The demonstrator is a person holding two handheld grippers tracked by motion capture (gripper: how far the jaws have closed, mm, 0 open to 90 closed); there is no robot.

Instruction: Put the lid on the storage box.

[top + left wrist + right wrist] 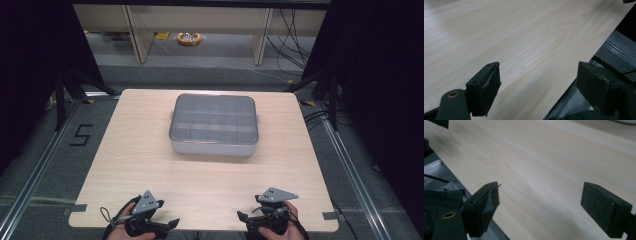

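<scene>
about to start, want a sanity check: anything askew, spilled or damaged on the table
Mostly tidy. The lidded compartment box sits flat mid-table, lid on, nothing spilled on the table. One oddity: the pad on one jaw of the left tool looks torn and peeling, and the right tool shows similar fraying. Both tools are open.

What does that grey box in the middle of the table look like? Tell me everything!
The grey compartment box is a rounded rectangle, plastic by its look, with pale side walls and a see-through lid shut on top. Through the lid a grid of small compartments shows; contents cannot be made out. It sits flat on the wooden table, and nothing else touches it.
</scene>
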